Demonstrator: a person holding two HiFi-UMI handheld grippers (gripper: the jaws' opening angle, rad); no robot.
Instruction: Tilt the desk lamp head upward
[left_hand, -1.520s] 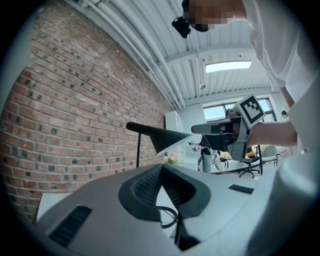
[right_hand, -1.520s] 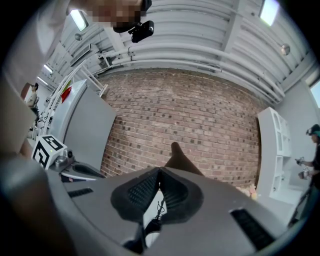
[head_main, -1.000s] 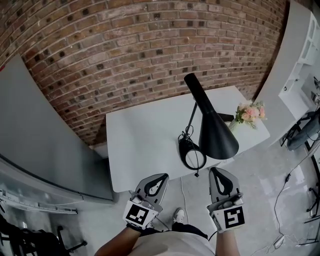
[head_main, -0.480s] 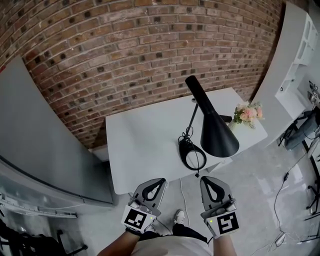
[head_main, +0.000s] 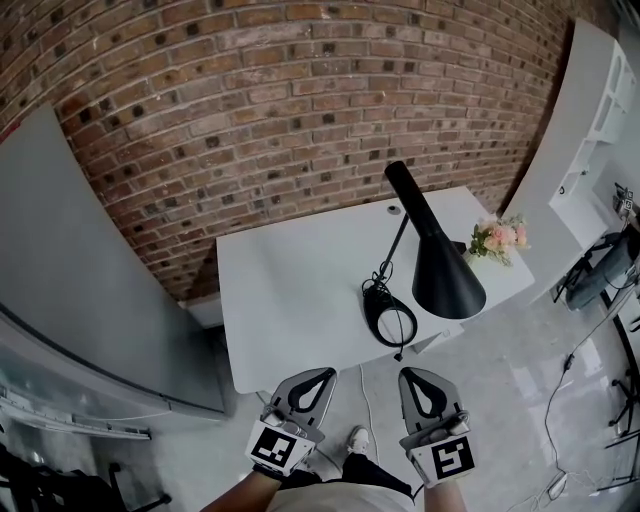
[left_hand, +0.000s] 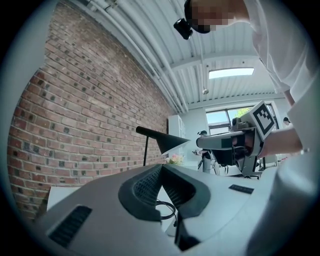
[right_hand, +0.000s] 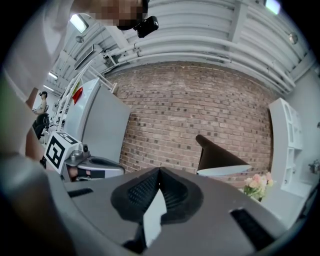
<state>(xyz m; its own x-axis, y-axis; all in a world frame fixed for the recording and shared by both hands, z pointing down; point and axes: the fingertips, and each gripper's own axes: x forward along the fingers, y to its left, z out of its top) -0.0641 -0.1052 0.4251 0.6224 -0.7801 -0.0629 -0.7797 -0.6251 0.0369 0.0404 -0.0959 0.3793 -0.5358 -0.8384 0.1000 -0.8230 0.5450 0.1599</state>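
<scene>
Both left gripper (head_main: 322, 375) and right gripper (head_main: 412, 376), jaws together, hover before table (head_main: 290, 290) with desk lamp (head_main: 445, 275), flowers (head_main: 497, 240).

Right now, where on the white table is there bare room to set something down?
The white table is bare across its left half, from the brick wall to the near edge, left of the black round lamp base. The right end is crowded: the black cone lamp head overhangs it, with a pink flower bunch beside.
</scene>
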